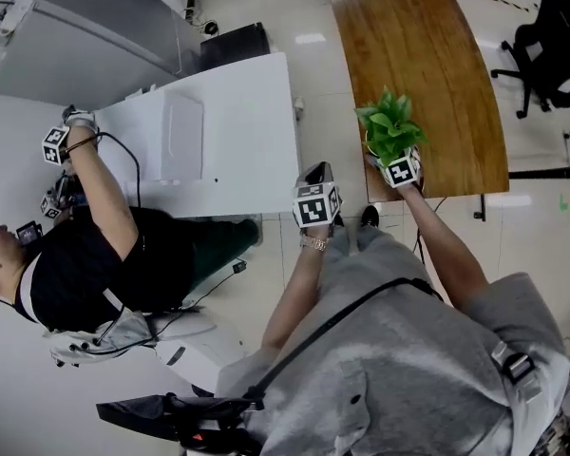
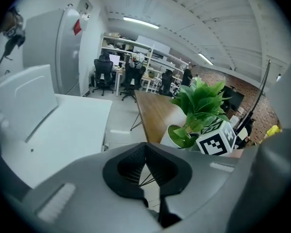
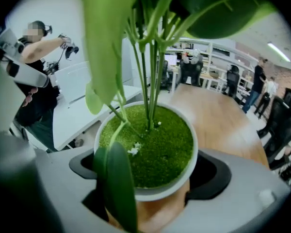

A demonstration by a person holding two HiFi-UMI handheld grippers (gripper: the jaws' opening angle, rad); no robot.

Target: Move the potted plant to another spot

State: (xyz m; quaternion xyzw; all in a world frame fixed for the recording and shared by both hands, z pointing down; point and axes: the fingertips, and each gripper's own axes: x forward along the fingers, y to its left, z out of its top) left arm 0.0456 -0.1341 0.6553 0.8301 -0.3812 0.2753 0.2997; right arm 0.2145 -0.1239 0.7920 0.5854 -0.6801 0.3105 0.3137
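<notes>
Right tongs [image 1: 395,163] are clenched on the potted plant [image 3: 153,147] at the edge of the wooden worktop [image 1: 427,55]. Left tongs [image 2: 145,173] are closed, with nothing held.

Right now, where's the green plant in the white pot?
Head view, right side: the green potted plant is gripped in the right claw at the near end of the brown wooden table.
</notes>
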